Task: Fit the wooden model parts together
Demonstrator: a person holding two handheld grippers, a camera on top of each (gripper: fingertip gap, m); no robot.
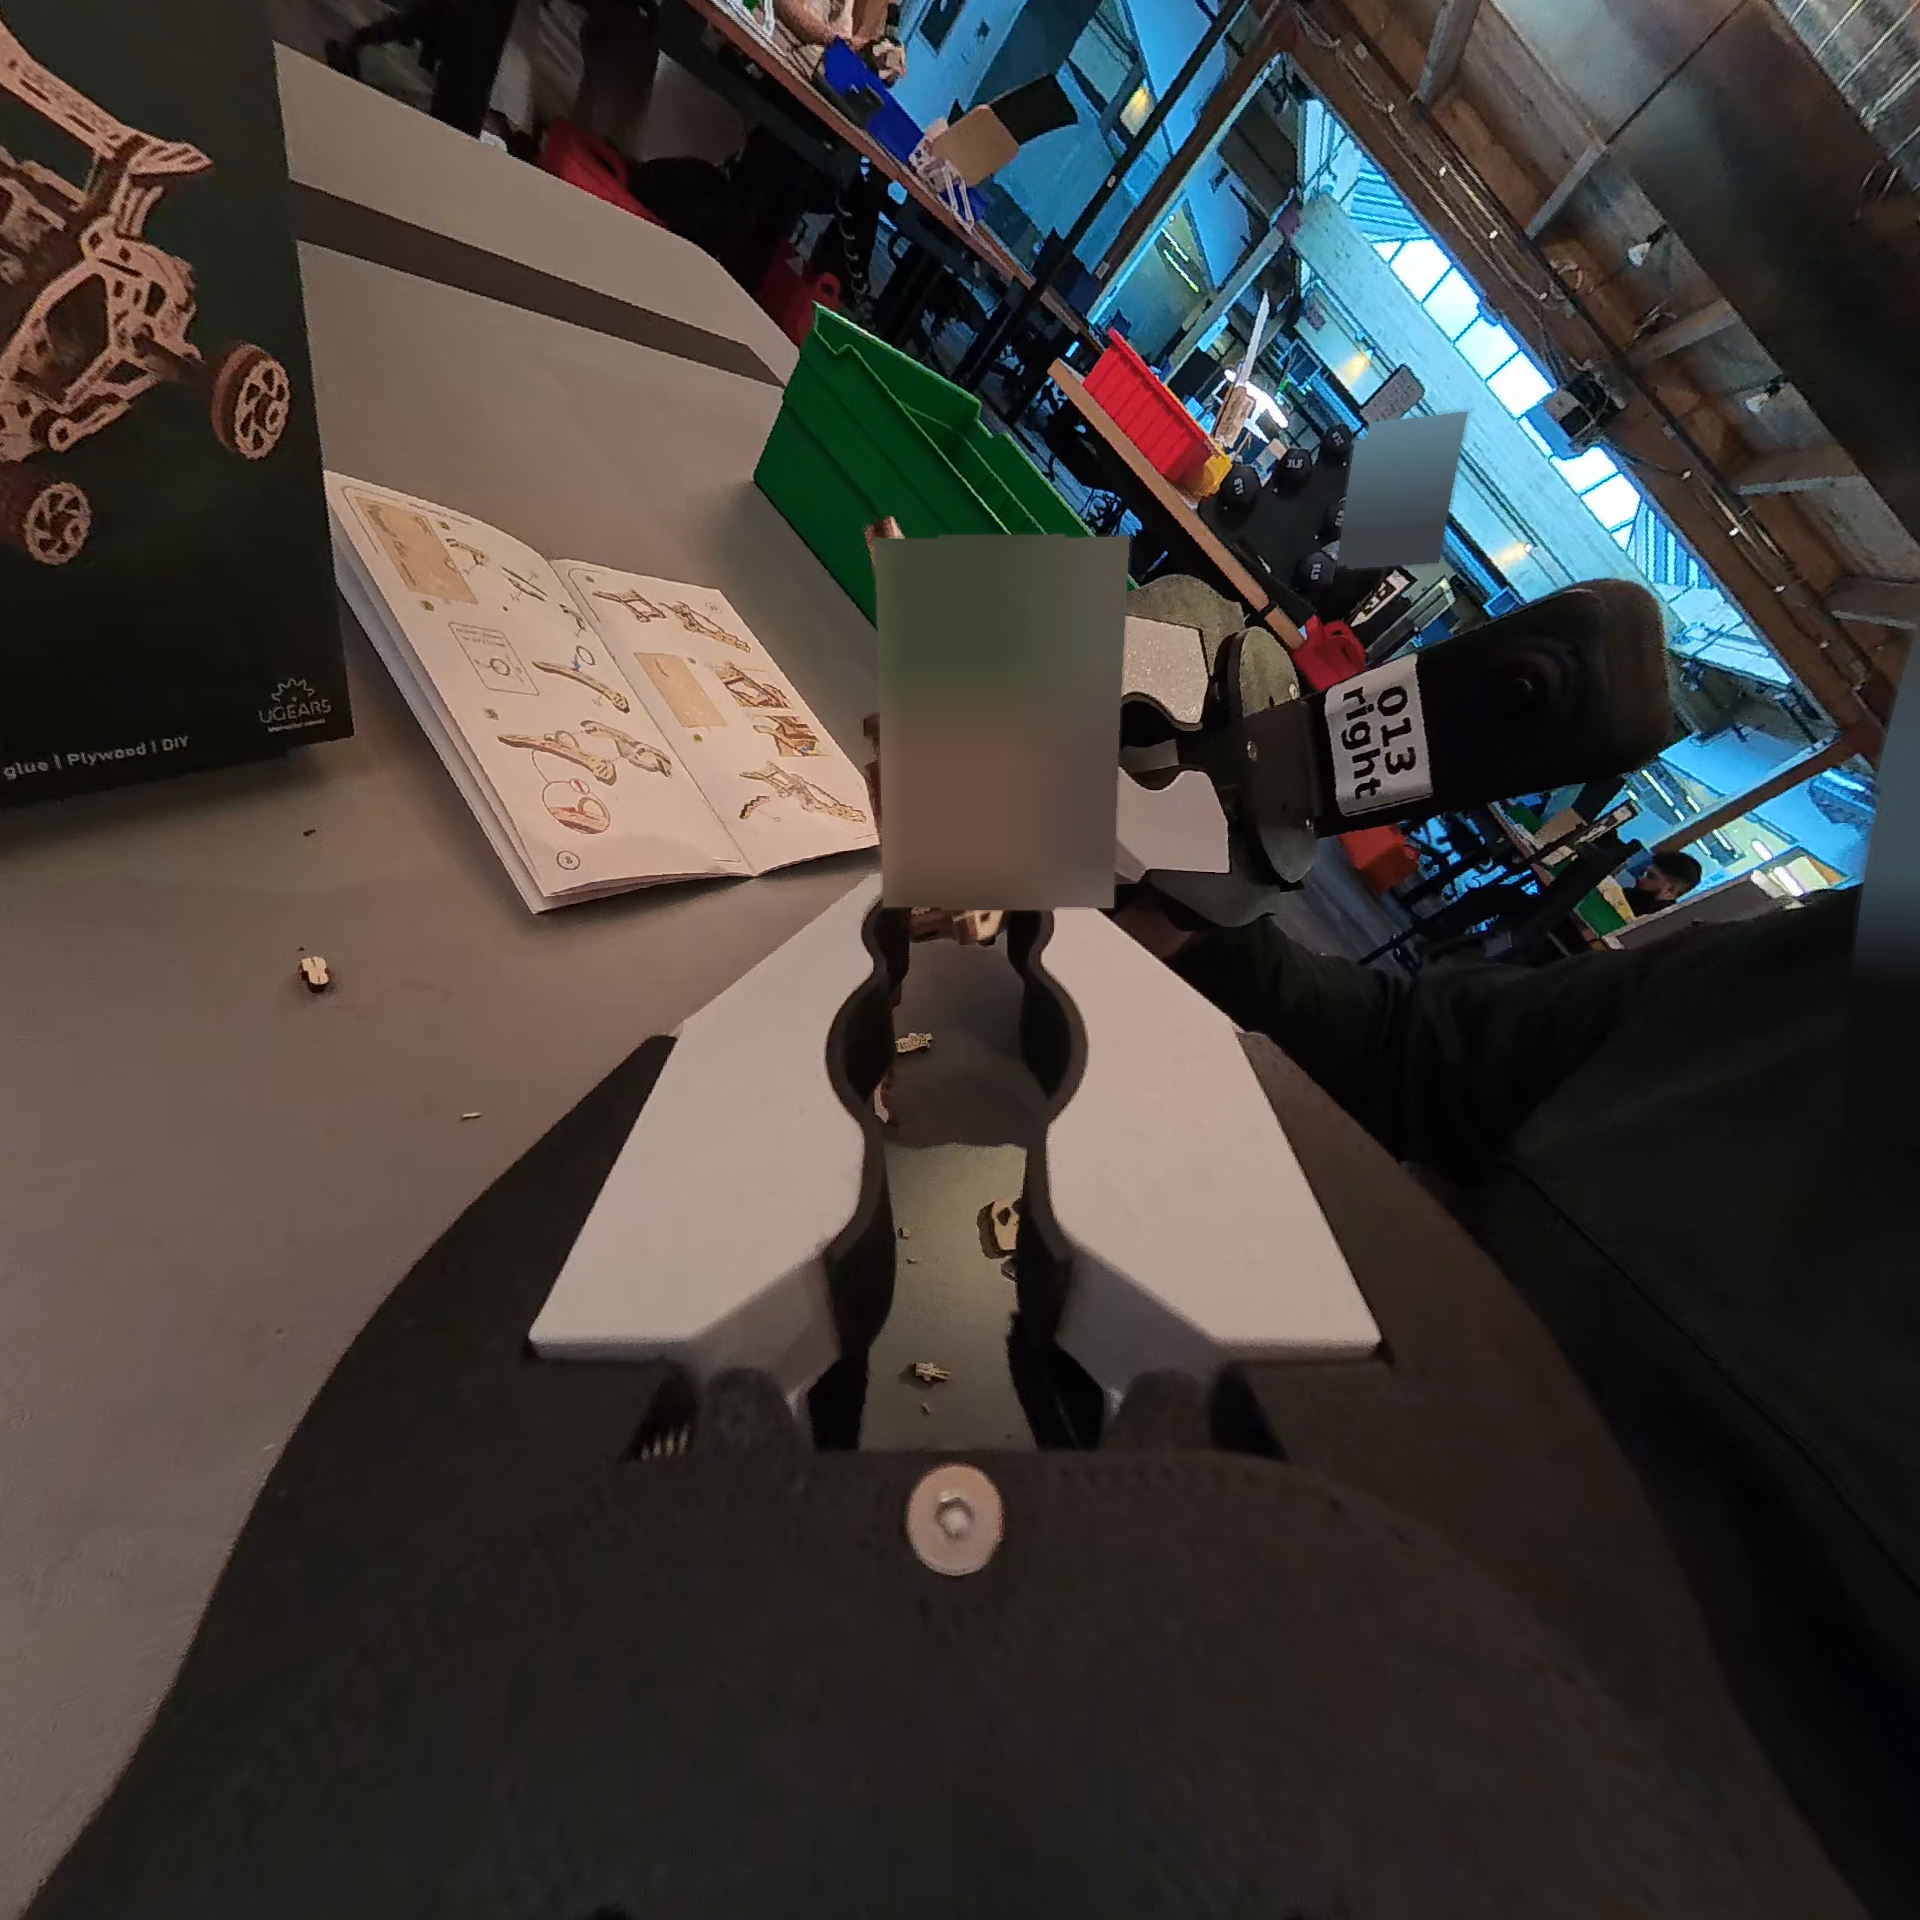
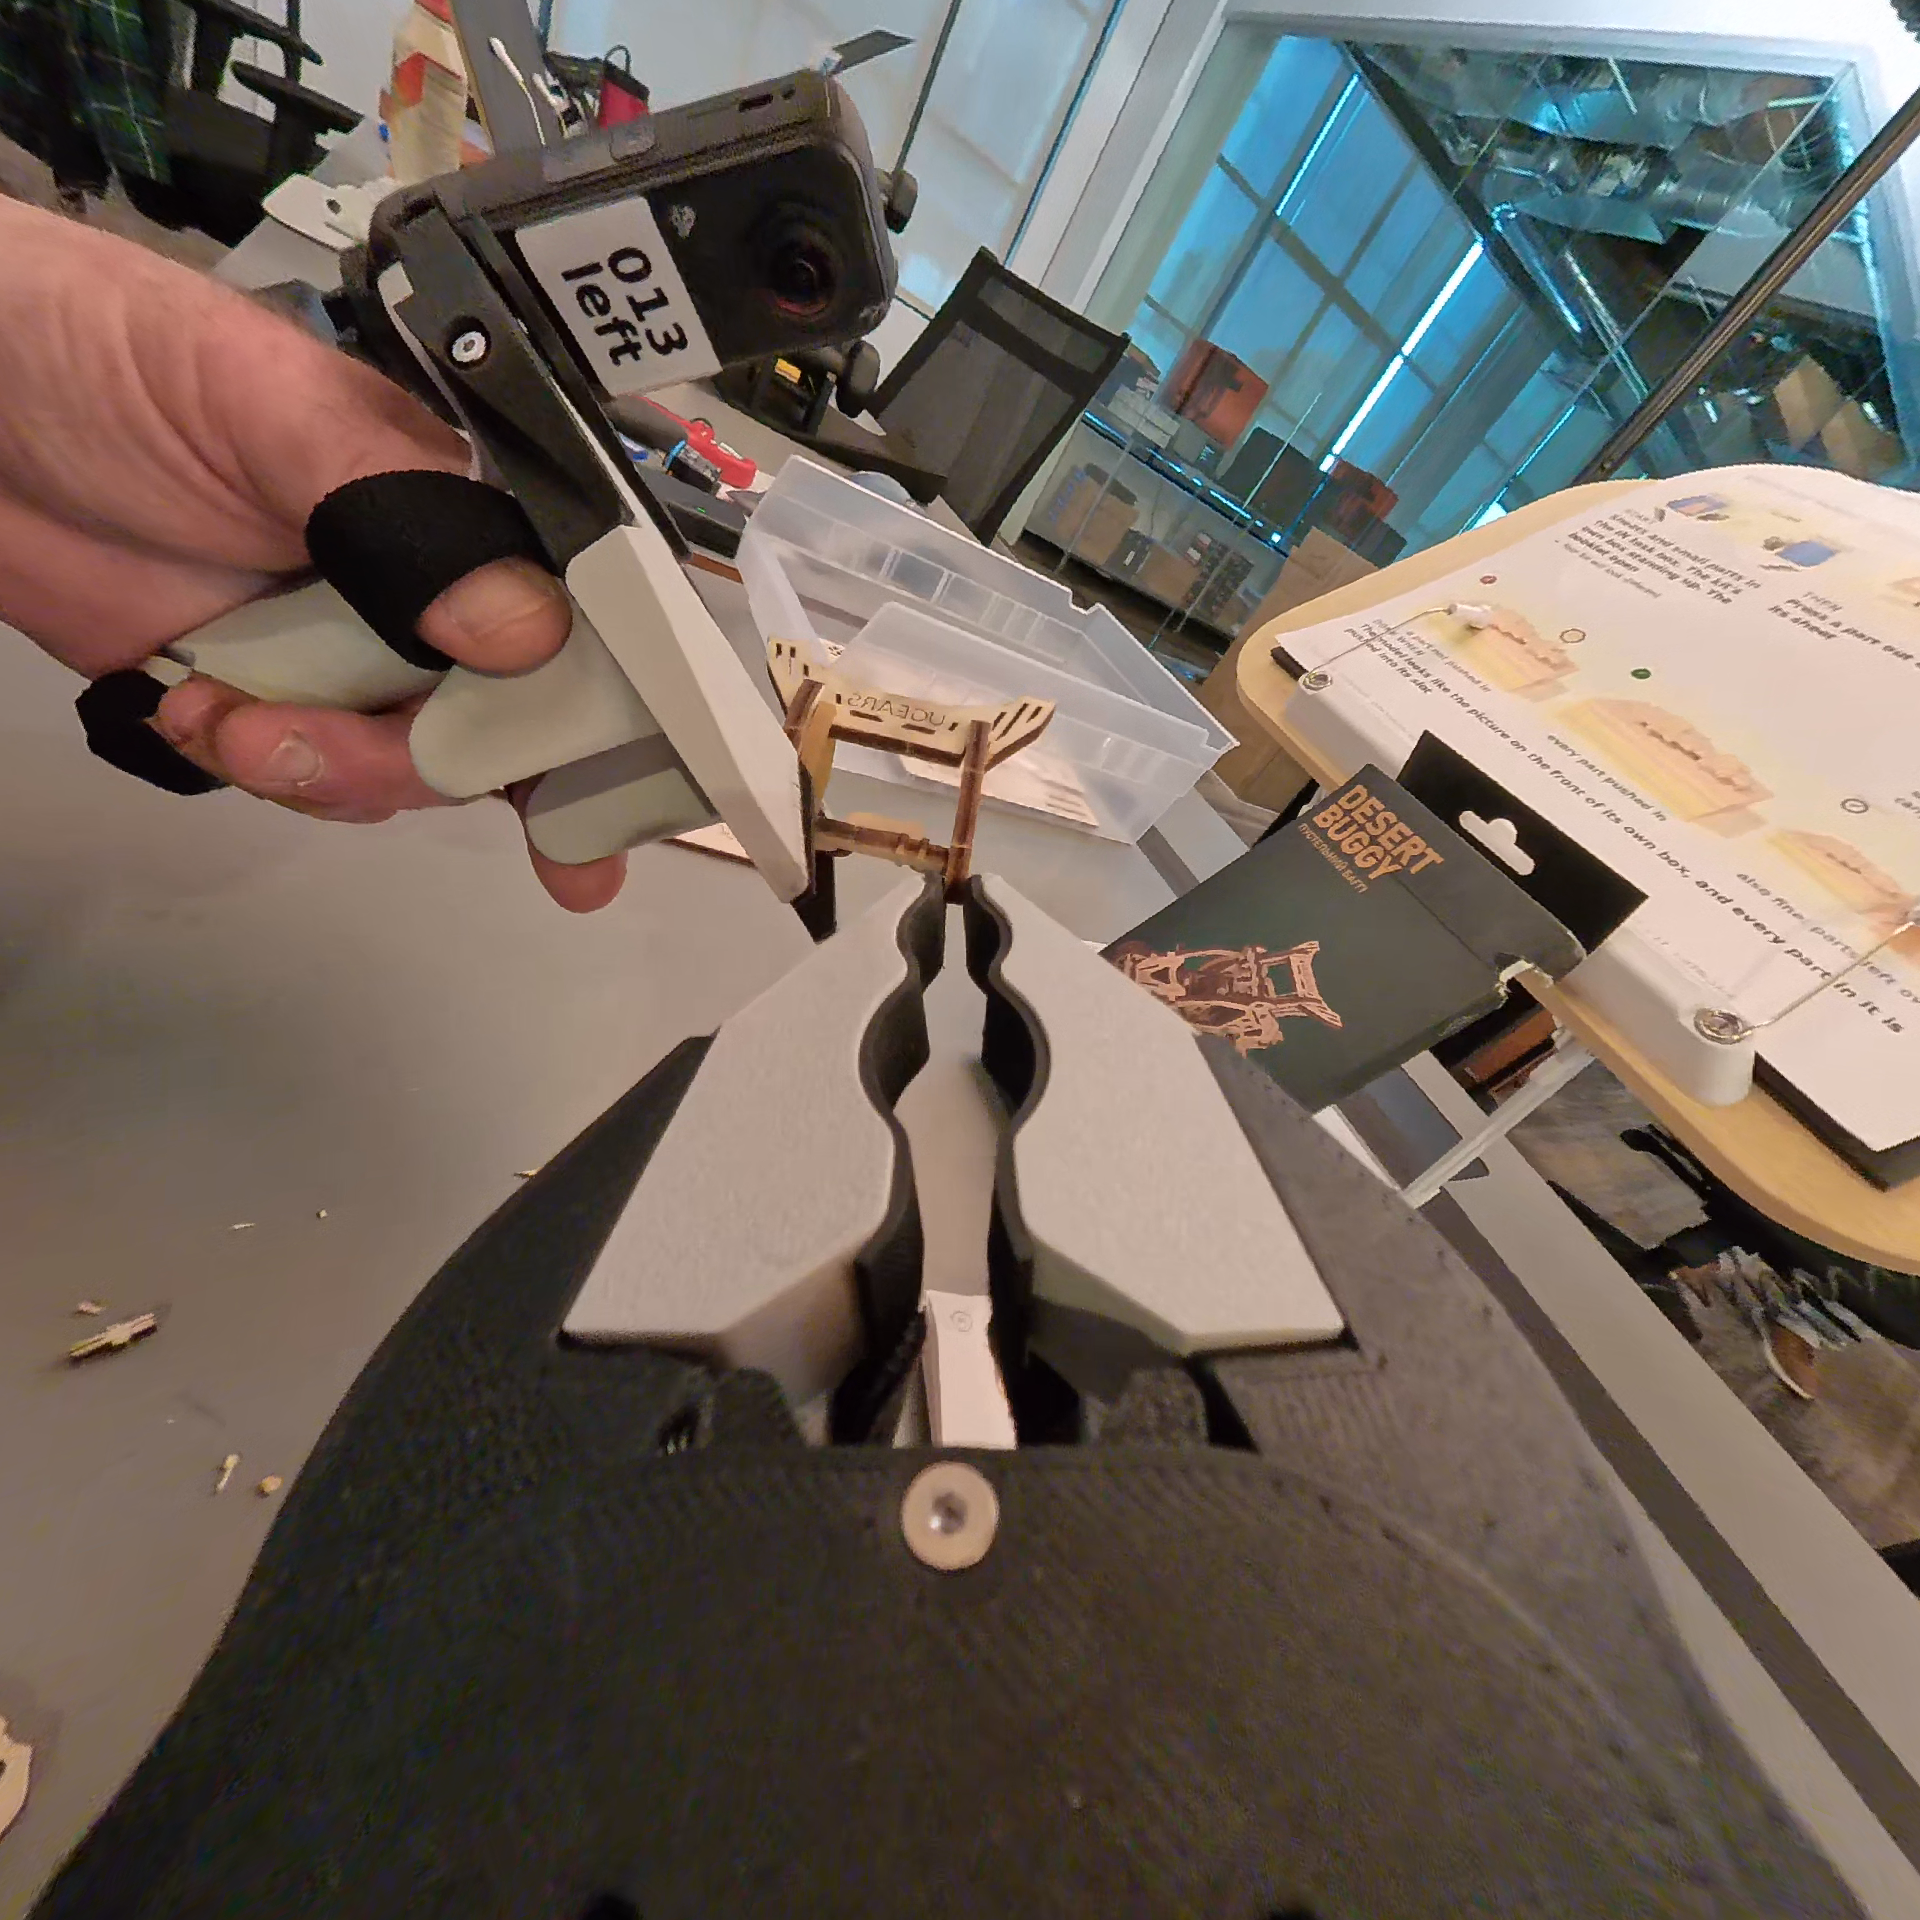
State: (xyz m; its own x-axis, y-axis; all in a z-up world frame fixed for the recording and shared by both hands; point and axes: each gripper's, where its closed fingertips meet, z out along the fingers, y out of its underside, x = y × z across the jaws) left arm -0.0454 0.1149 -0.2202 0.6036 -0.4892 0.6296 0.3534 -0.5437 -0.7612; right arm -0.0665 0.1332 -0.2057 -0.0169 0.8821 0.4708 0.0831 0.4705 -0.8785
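A small wooden frame (image 2: 902, 774), made of a top plate, two uprights and a crossbar, is held in the air between both grippers. My right gripper (image 2: 954, 896) is shut on the foot of its right upright. My left gripper (image 2: 802, 873), held by a bare hand (image 2: 208, 499), clamps the frame's left end. In the left wrist view, the left gripper (image 1: 948, 920) has its jaws a little apart with only scraps of the wood (image 1: 966, 923) showing between the tips. A blurred patch hides the rest. The right gripper (image 1: 1138, 753) comes in from the right there.
On the grey table (image 1: 208, 1143) lie an open instruction booklet (image 1: 613, 717), the dark model box (image 1: 135, 416), a green bin (image 1: 894, 457) and loose wood scraps (image 1: 315, 971). A clear plastic tray (image 2: 977, 644) and a board with sheets (image 2: 1662, 748) stand beyond. Left and right tips are no more than a few centimetres apart.
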